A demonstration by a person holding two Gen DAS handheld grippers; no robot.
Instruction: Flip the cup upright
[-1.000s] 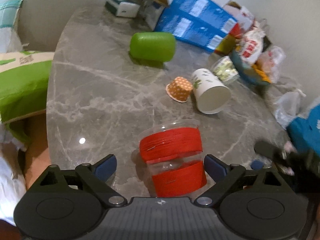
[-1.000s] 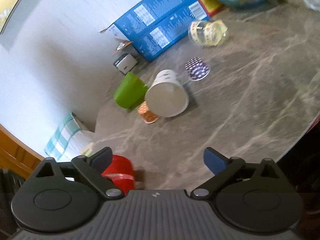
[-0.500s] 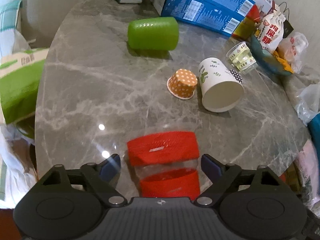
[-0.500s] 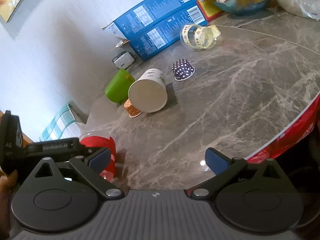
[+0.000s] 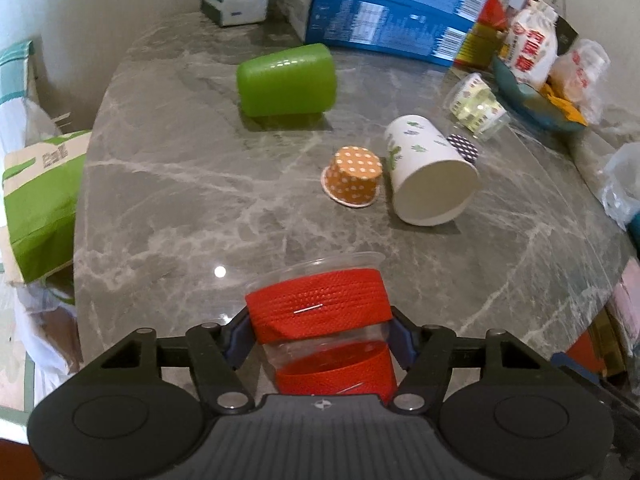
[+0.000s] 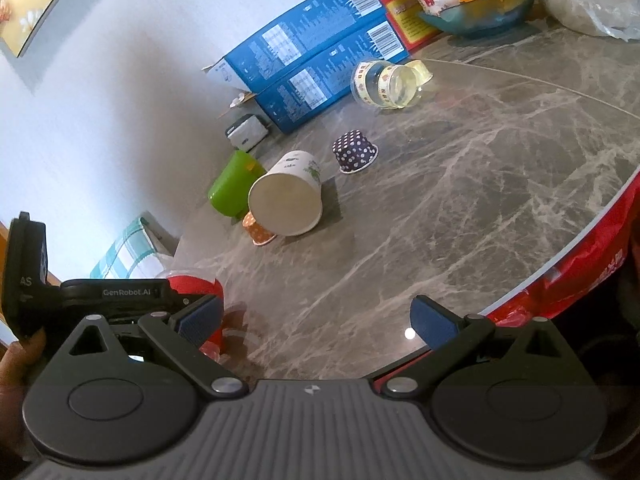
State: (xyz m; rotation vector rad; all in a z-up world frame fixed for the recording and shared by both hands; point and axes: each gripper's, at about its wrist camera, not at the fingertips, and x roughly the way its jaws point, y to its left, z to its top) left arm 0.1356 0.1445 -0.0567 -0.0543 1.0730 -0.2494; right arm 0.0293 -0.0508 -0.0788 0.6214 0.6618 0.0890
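Observation:
A clear plastic cup with two red bands [image 5: 320, 316] stands upright, rim up, at the near edge of the grey marble table [image 5: 192, 184]. My left gripper [image 5: 320, 340] is shut on the cup, its blue pads against both sides. In the right wrist view the cup [image 6: 196, 292] shows at the lower left, partly hidden by the left gripper's body. My right gripper [image 6: 316, 320] is open and empty above the table's near edge, to the right of the cup.
A green cup [image 5: 286, 80], a white paper cup [image 5: 430, 172] and a clear patterned cup [image 5: 476, 104] lie on their sides. An orange dotted cup [image 5: 352, 176] and a dark dotted one [image 6: 354, 151] stand upside down. Blue boxes [image 5: 396, 20] and a bowl [image 5: 532, 100] line the far side.
My left gripper has closed on the red-banded cup; its pads stood apart from it before. My right gripper has shifted, with the table's edge now in view.

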